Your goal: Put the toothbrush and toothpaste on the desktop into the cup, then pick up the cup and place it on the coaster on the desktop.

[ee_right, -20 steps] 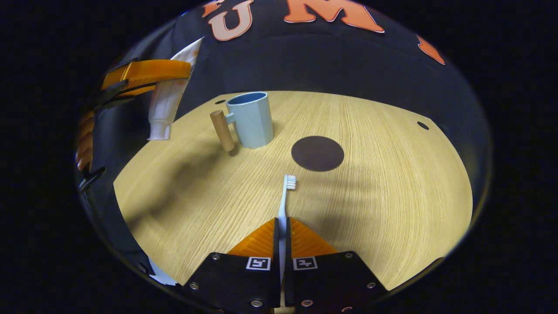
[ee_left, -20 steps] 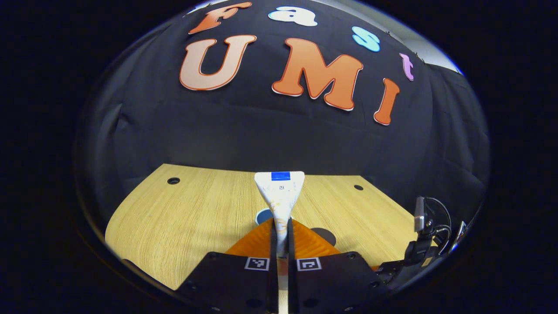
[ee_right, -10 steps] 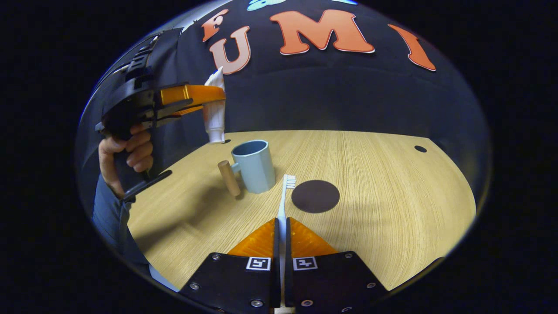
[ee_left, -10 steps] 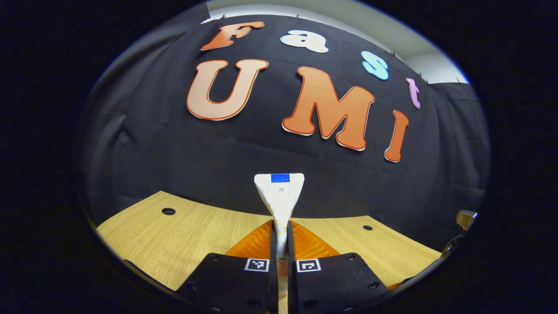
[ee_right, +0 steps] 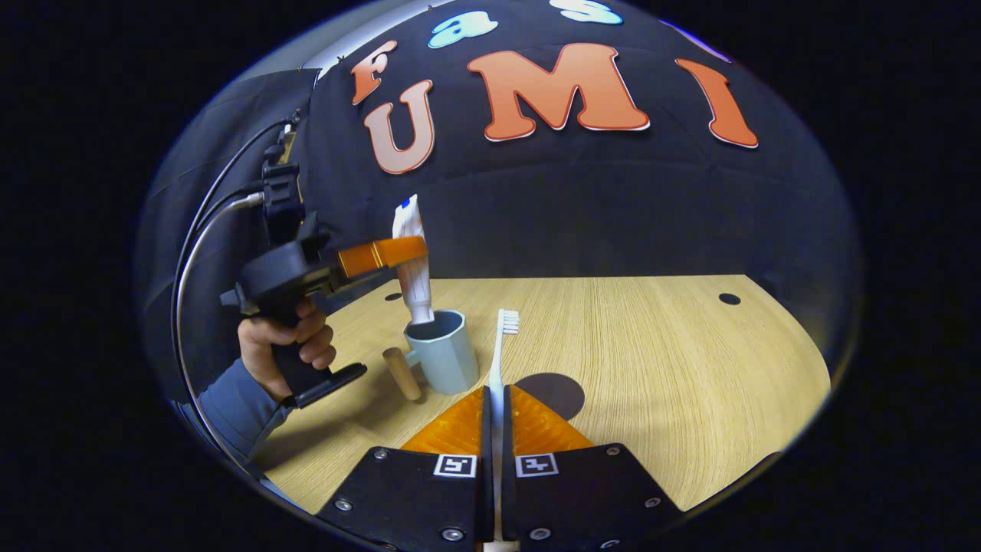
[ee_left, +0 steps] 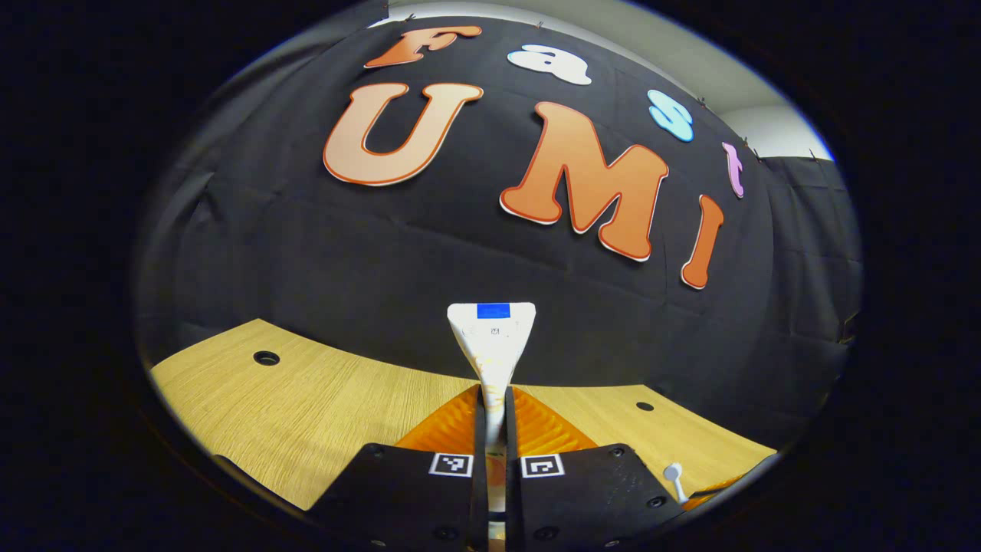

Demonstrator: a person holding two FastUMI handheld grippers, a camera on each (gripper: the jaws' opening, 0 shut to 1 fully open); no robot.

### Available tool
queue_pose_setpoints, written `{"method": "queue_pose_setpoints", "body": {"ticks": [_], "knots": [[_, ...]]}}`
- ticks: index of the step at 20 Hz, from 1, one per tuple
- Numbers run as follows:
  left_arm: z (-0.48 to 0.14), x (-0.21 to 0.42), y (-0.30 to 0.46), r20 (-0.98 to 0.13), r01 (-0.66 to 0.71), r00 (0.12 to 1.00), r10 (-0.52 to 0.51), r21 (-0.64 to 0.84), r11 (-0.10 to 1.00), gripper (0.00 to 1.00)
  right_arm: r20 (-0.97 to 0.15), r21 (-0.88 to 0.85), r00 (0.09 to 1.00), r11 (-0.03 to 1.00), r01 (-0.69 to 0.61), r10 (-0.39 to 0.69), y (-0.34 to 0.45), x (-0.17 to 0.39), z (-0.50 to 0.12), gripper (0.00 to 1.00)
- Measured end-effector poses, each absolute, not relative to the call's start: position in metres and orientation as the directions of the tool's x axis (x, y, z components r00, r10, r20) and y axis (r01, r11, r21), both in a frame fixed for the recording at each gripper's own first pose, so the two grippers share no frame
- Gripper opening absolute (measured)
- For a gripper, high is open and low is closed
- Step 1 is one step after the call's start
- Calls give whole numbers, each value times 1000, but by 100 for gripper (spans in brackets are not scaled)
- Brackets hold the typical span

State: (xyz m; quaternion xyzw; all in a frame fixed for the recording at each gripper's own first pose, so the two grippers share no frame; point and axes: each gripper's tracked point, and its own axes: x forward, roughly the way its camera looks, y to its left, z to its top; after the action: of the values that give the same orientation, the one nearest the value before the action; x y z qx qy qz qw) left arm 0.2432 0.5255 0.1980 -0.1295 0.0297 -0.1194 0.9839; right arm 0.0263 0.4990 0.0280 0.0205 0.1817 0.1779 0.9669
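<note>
On the wooden desktop (ee_right: 628, 353), the light-blue cup (ee_right: 443, 354) with its wooden handle (ee_right: 401, 373) stands beside the dark round coaster (ee_right: 558, 392). Seen from the right gripper view, the left gripper (ee_right: 398, 251) is clamped on the toothpaste tube (ee_right: 414, 264), held upright with its cap just over the cup's mouth; a hand (ee_right: 280, 349) grips its handle. The right gripper (ee_right: 495, 418) is closed tight on the toothbrush (ee_right: 502, 345), bristles pointing forward above the desktop. In the left gripper view, the tube's crimped end (ee_left: 491, 337) sticks up between the fingers (ee_left: 536, 429).
</note>
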Motion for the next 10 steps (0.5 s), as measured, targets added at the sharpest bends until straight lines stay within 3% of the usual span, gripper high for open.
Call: {"method": "queue_pose_setpoints", "body": {"ticks": [10], "knots": [[170, 237, 525, -44, 223, 972, -232, -149, 963, 8, -159, 133, 899, 911, -391, 409, 529, 59, 103, 4]]}}
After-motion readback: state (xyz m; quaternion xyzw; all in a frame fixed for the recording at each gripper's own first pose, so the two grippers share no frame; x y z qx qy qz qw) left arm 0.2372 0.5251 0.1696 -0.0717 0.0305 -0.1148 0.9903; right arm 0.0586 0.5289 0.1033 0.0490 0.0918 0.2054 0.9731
